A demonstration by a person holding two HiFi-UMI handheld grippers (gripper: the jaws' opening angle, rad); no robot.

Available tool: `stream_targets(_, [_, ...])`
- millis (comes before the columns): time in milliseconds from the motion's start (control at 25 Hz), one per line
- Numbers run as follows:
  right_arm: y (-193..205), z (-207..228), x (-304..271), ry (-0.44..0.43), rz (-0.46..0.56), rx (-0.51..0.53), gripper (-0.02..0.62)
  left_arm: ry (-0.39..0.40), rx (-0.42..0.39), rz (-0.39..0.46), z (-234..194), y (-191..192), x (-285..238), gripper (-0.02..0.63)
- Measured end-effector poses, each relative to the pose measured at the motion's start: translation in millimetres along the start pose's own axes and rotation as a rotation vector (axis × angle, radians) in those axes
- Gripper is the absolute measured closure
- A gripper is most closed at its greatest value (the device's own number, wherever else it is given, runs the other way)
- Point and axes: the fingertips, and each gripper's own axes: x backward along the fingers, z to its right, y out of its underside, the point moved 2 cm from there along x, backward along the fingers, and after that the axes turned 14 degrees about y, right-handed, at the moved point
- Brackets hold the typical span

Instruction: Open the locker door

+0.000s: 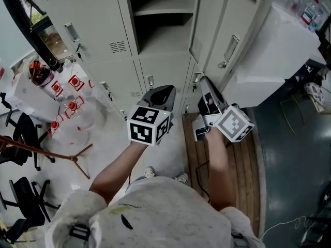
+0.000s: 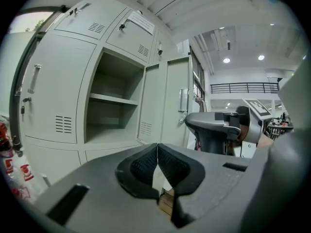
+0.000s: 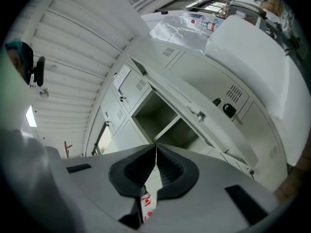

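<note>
A bank of pale grey lockers (image 1: pixel 103 40) stands in front of me. One middle compartment (image 1: pixel 160 19) is open, with a shelf inside and nothing on it. Its door (image 1: pixel 227 35) is swung out to the right, handle (image 1: pixel 229 49) facing me. Both grippers hang below the opening, away from the door. My left gripper (image 1: pixel 156 93) is shut with nothing between its pads (image 2: pixel 146 164); it looks at the open compartment (image 2: pixel 114 113). My right gripper (image 1: pixel 203 82) is shut and empty too, its pads (image 3: pixel 167 166) meeting below the open compartment (image 3: pixel 163 118) and door edge (image 3: pixel 199 113).
A large white box (image 1: pixel 274 56) stands right of the open door. At the left lies a clear bag of red-capped bottles (image 1: pixel 67 107), with black chairs (image 1: pixel 26 133) and a red stand leg (image 1: pixel 57 154). A wooden floor strip (image 1: pixel 232 169) runs under my right arm.
</note>
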Motion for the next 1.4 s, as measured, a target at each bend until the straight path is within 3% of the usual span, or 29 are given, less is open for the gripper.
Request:
stream_targets(400, [45.4,-43.8,-19.8,0.056,-0.052,0.188,0.592,-0.019,0.018,0.021,-32.7,-2.9,42.9,0.600])
stream_targets(800, [88.8,-85.4,-34.5,0.106,-0.064,0.506,0.592,-0.046,0.032,0.038,-59.8,1.2,80.8,0.600])
stream_targets(1400, [95.6,-97.0,-38.8,0.135,-0.040,0.612,0.592,-0.035,0.040,0.041,-69.8,3.3,88.3,0.600])
